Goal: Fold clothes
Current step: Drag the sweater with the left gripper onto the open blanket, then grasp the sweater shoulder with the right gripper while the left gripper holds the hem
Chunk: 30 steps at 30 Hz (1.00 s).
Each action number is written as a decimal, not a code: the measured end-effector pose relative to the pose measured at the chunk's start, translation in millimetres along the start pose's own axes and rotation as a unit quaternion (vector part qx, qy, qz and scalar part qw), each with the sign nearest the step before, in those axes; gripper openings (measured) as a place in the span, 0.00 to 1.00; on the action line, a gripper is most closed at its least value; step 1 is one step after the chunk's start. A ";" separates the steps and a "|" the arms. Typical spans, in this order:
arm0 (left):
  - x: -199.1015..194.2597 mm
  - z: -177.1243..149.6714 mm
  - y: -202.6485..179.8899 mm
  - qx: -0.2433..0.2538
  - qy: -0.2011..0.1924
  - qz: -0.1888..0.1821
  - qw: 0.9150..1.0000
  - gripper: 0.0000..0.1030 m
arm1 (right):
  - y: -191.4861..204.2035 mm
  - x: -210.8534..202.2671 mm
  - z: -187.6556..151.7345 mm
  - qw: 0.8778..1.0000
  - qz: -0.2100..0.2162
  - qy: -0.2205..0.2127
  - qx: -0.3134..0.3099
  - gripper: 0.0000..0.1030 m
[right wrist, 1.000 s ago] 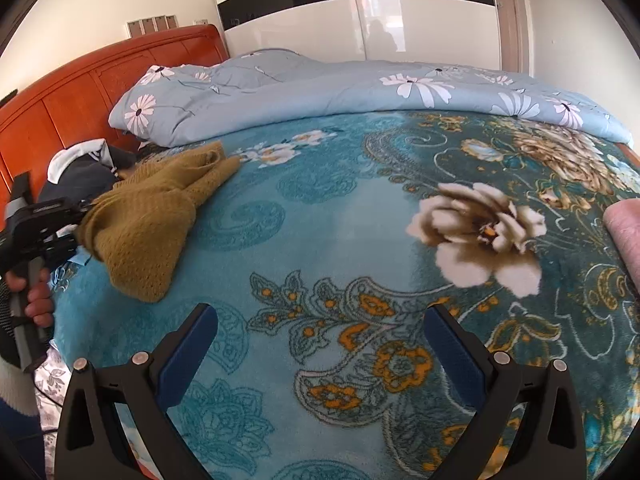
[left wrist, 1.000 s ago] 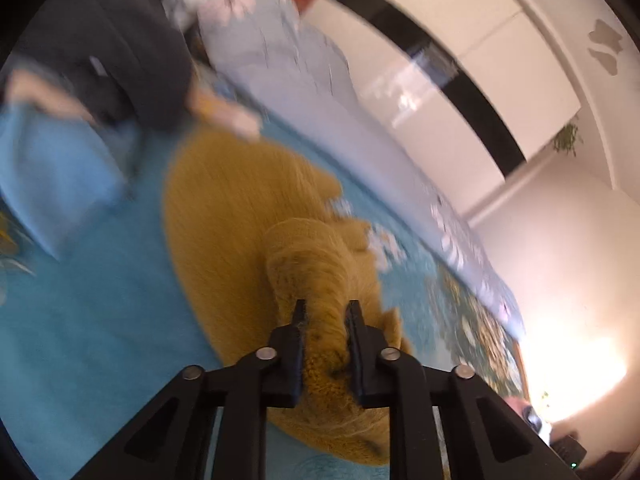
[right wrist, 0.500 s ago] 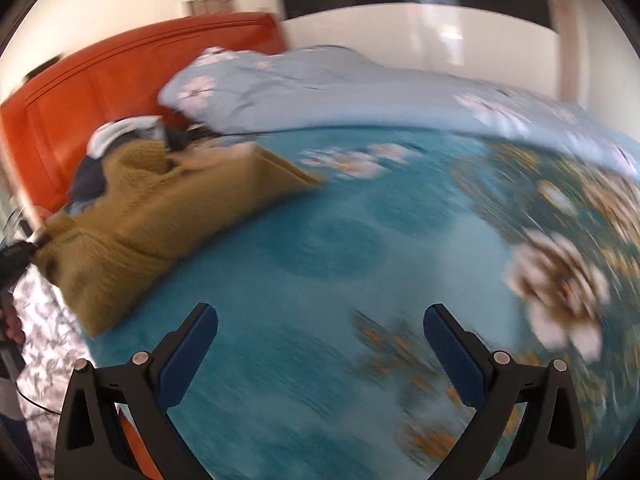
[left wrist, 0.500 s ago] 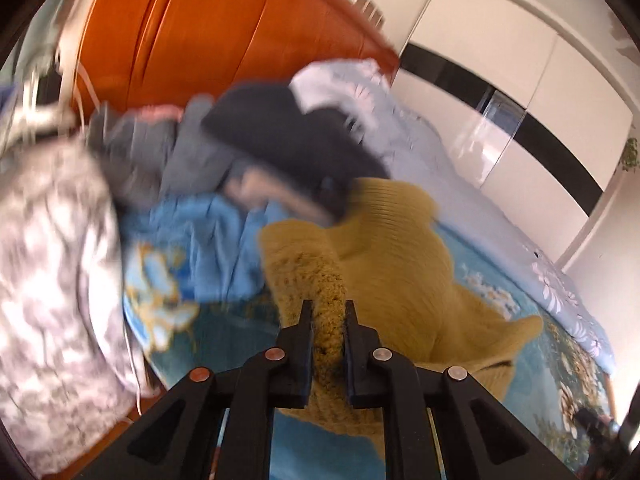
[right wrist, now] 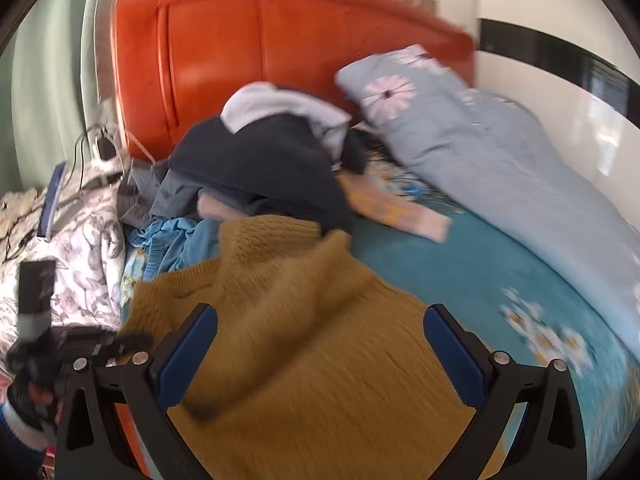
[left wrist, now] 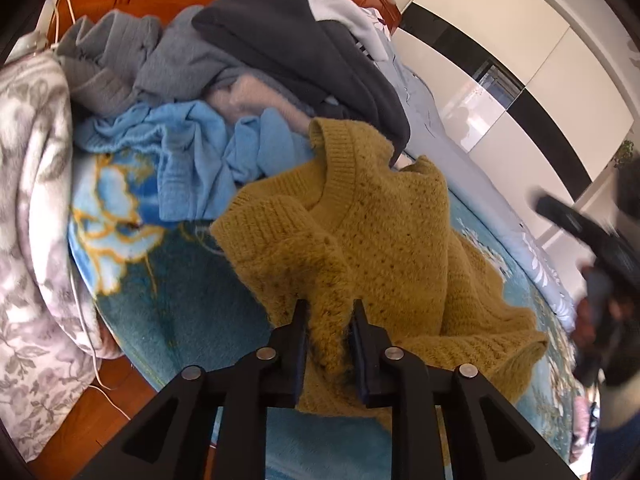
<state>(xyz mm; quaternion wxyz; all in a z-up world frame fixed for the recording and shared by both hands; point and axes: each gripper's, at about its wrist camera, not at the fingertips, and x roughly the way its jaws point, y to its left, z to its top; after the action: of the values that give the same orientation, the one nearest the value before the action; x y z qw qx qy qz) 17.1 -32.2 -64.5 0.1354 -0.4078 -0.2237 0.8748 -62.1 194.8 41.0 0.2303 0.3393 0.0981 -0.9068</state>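
A mustard knit sweater (left wrist: 384, 232) lies crumpled on the teal floral blanket (left wrist: 168, 296), its ribbed collar toward the clothes pile. My left gripper (left wrist: 329, 322) is shut on a fold of the sweater near its lower edge. In the right wrist view the same sweater (right wrist: 312, 344) spreads out blurred under my right gripper (right wrist: 320, 344), which is open above the knit with nothing between its blue pads. The left gripper (right wrist: 80, 348) shows at the lower left of that view, and the right gripper (left wrist: 592, 240) appears blurred at the right edge of the left wrist view.
A pile of clothes (left wrist: 256, 56) in dark navy, grey, light blue and white sits against the orange headboard (right wrist: 256, 52). A pale blue flowered duvet (right wrist: 500, 160) runs along the far side. A grey floral cover (left wrist: 28, 200) with a cable lies left of the bed.
The left gripper has kept its hold on the sweater and steadied facing the clothes pile. The right gripper has swung left from the bare blanket to over the sweater, still open.
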 end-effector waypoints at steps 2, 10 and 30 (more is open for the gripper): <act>4.2 -2.3 6.4 -0.004 0.012 -0.007 1.000 0.32 | 12.0 28.9 17.2 1.000 0.016 0.020 -0.014 1.00; 14.7 -8.5 26.2 -0.040 0.028 -0.042 0.998 0.45 | 46.4 126.0 41.3 0.993 0.036 0.111 0.011 1.00; -5.2 2.4 -32.9 0.057 -0.025 0.013 0.998 0.16 | -27.5 108.1 -12.7 0.939 0.080 0.074 0.328 0.14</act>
<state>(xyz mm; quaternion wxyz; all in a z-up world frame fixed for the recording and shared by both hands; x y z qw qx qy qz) 20.4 -6.6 -43.2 0.1416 -0.3802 -0.1712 0.8978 -139.9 185.1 -39.2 0.1701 0.4686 -0.2150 -0.8398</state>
